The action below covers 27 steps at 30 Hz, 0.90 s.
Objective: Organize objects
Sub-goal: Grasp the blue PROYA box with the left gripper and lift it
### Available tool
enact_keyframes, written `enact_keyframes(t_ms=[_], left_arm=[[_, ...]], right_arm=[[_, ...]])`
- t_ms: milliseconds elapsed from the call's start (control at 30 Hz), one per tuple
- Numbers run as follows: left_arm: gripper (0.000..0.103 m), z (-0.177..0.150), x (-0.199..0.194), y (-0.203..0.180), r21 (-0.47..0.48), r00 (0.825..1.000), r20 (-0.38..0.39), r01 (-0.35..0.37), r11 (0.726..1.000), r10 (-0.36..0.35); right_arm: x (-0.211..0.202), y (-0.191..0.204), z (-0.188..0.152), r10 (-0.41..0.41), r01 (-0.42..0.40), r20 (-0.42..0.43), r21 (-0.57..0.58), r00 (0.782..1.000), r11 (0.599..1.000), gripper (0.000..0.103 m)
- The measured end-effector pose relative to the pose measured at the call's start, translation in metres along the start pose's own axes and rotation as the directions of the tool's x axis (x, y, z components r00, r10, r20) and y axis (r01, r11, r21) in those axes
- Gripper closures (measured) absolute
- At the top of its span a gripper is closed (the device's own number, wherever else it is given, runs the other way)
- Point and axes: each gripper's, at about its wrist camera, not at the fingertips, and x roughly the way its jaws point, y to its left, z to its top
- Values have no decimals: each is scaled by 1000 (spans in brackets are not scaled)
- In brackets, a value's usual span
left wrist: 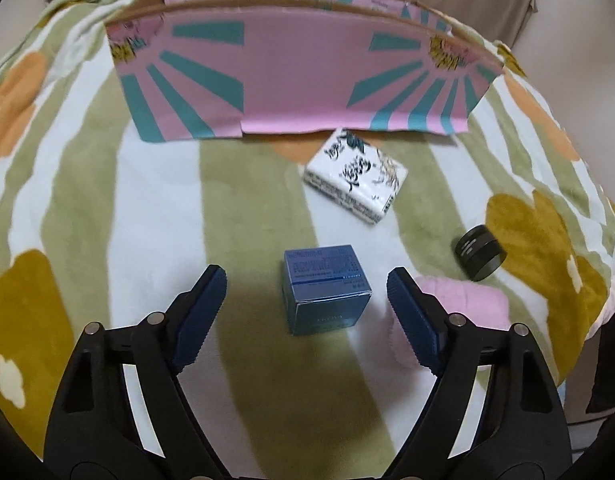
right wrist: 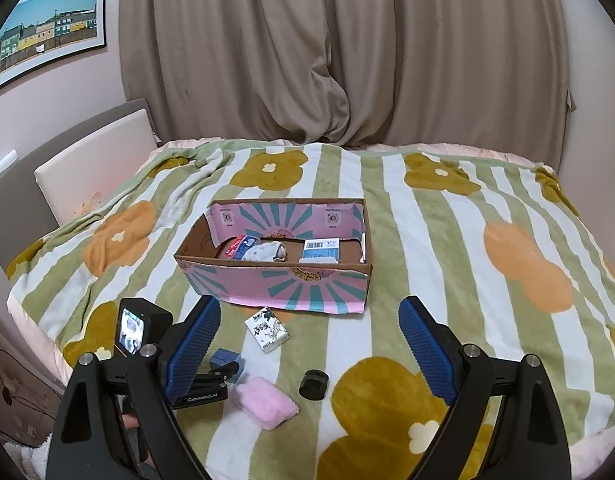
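Progress check: roughly half done by my read. Pink cardboard box (right wrist: 275, 280) sits mid-bed on the striped flower blanket (right wrist: 447, 240), and it already holds a few things: a red-and-blue pack (right wrist: 240, 246), a pale rolled bundle (right wrist: 267, 251), a light blue carton with a barcode (right wrist: 321, 250)

Four items are outside the box, all on the blanket on its near side:
- blue cube box (left wrist: 326, 288), near me, well short of the pink box
- white tissue pack with black script (left wrist: 357, 176), just beside the box's front wall, can't tell if touching
- black round jar (left wrist: 480, 254), off to the right
- pink fluffy pad (right wrist: 266, 402), near the jar, partly behind a finger in the left view

Left hand-held gripper (left wrist: 307, 308): fingers spread wide, nothing held, blue cube box lined up between them but with clear gaps both sides. I'd judge that's the next pick

Right hand-held gripper (right wrist: 311, 344): also spread, empty, hanging high above the bed, tissue pack and jar between its fingers in view but far below

So I'd call it four placements left, none in hand
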Motion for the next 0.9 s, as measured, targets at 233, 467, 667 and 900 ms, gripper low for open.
enact_keyframes(t_ms=[233,467,667,900], left_arm=[[47,-1,15,-1,-9,999,-33,2,1000,-2],[65,-2,17,-6,11,999,-31,8,1000,-8],[65,-1,10,-6,12,1000,-9,0,1000,0],[65,8,-10,-2,-1,999,35,4,1000,-4]], right_arm=[[7,-5,-4,1,-1,-26,5,1000,1000,14],[12,-7,-5,7,-6,-39,8,999,1000,14],[14,-7,-5,11,-11,-41,3,999,1000,14],[16,-7,-6,19,-19,-40,4,999,1000,14]])
